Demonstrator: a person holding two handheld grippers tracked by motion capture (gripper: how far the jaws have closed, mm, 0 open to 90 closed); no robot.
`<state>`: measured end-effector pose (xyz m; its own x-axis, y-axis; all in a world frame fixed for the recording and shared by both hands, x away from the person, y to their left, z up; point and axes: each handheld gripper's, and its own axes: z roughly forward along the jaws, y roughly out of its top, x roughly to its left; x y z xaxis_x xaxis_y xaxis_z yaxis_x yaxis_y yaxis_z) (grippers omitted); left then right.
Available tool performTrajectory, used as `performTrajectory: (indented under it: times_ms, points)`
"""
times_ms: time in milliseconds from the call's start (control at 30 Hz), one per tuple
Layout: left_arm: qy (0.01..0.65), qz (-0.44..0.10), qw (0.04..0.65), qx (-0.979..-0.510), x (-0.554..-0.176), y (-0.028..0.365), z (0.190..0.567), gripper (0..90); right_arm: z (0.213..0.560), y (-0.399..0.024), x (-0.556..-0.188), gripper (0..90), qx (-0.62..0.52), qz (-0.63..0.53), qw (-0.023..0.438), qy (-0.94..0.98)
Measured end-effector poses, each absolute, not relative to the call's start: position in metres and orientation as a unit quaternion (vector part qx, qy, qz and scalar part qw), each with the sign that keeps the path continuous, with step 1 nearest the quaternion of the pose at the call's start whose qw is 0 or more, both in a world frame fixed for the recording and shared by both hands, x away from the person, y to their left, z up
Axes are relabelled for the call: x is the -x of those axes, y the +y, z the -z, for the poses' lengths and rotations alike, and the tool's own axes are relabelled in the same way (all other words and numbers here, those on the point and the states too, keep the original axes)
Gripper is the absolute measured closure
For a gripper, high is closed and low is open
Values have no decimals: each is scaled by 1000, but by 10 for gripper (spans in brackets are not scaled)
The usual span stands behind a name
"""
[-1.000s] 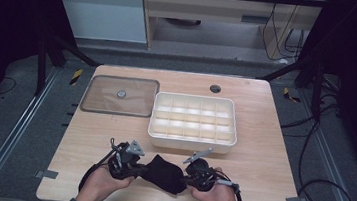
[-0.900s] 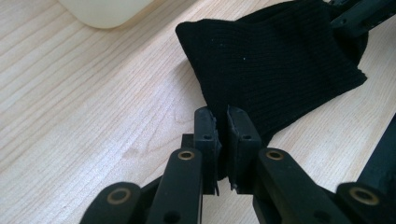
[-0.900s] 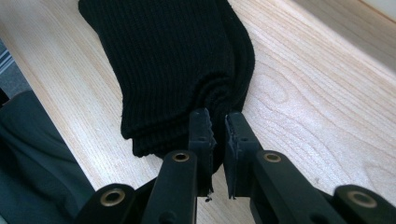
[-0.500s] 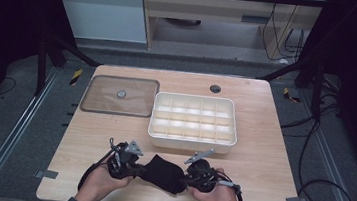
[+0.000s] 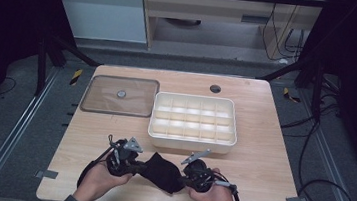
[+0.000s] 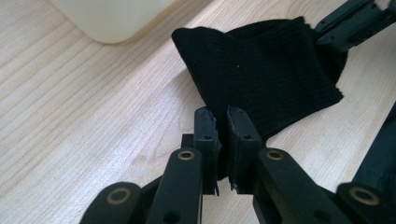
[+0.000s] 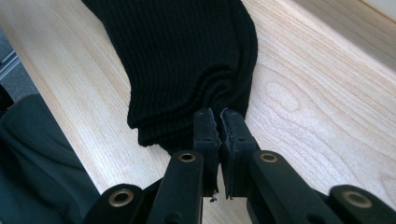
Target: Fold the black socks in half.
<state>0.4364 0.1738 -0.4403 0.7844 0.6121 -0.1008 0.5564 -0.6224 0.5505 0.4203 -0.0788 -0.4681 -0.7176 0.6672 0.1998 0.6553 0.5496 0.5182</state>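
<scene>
i'm pinching the black sock (image 5: 163,171) with the left gripper (image 6: 222,122), just in front of the white tray (image 5: 192,141). the right gripper (image 7: 219,121), whose jaws have just been closing, is clamping its other end.

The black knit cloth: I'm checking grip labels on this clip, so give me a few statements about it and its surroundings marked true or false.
1. The left gripper is shut on the black knit cloth. True.
2. The right gripper hangs open above the cloth. False: it pinches the cloth's folded edge.
3. The cloth lies inside the white divided tray. False: it is on the wooden table, nearer the person.
4. A clear lid lies on the table left of the tray. True.
</scene>
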Motion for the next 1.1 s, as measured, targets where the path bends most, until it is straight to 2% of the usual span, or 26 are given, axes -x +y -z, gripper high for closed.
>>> performTrajectory:
  times_ms: [400, 1100]
  points:
    - [303, -52, 296, -904, -429, 162, 428, 831, 470, -71, -422, 860, -382, -297, 8, 875]
    - [263, -30, 298, -917, -416, 124, 438, 831, 474, -72, -426, 861, -386, -307, 0, 870]
